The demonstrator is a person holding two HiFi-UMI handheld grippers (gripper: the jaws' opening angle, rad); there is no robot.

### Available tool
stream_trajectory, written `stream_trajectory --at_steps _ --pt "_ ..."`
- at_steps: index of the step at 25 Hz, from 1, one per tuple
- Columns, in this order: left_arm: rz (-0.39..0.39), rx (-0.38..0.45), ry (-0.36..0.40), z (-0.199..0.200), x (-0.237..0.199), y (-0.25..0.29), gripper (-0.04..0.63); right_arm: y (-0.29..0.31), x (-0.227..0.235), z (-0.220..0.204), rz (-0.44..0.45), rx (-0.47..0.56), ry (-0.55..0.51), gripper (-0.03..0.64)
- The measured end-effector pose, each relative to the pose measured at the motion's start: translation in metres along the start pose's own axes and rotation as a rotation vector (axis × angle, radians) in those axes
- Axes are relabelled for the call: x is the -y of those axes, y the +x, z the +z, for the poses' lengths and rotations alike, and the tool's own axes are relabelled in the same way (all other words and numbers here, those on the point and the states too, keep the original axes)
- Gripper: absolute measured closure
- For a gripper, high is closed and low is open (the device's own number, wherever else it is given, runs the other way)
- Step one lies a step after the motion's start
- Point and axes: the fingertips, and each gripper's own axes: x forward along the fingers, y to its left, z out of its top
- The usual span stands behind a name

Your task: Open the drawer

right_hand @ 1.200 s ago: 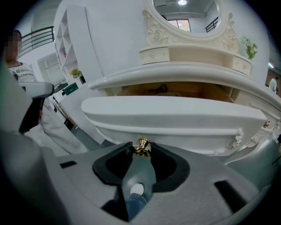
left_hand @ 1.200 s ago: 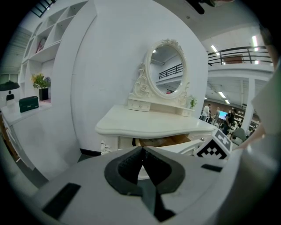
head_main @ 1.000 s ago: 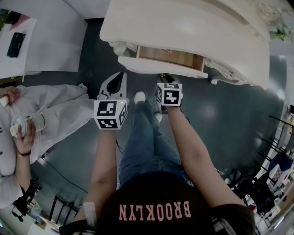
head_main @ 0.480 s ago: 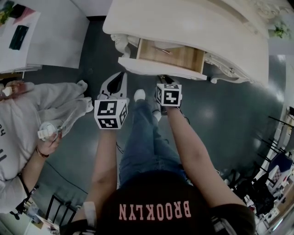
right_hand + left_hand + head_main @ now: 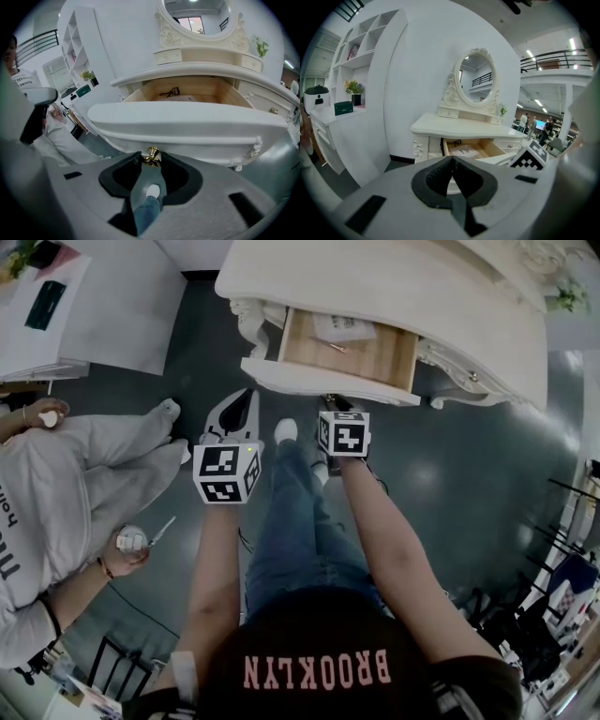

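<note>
The white dressing table (image 5: 403, 282) has its drawer (image 5: 330, 381) pulled partly out, showing a wooden inside with a paper sheet (image 5: 344, 327) and a small dark item. My right gripper (image 5: 336, 401) is at the drawer front, its jaws shut on the brass knob (image 5: 152, 153) under the front panel (image 5: 187, 124). My left gripper (image 5: 248, 395) hangs just left of the drawer's front corner, apart from it. In the left gripper view its jaw tips meet with nothing between them, so the left gripper (image 5: 452, 161) is shut and empty.
A person in grey clothes (image 5: 66, 493) sits close on the left, holding a small white thing. A white cabinet (image 5: 103, 306) stands at the back left. An oval mirror (image 5: 476, 79) tops the table. My own legs and white shoe (image 5: 285, 435) are below the drawer.
The drawer has slid further out of the table, showing more of its wooden inside and the paper. The seated person's hand has dropped lower at the left.
</note>
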Motion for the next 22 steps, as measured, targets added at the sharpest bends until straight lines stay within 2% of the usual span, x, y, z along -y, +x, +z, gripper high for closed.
stream_trajectory --at_steps 16,22 --pt "0.027 0.008 -0.004 -0.010 0.010 -0.028 0.597 -0.019 -0.011 -0.028 0.012 -0.023 -0.024 0.500" --pt "0.025 0.016 0.005 -0.008 0.011 -0.032 0.597 -0.018 -0.010 -0.030 0.011 -0.058 0.005 0.503"
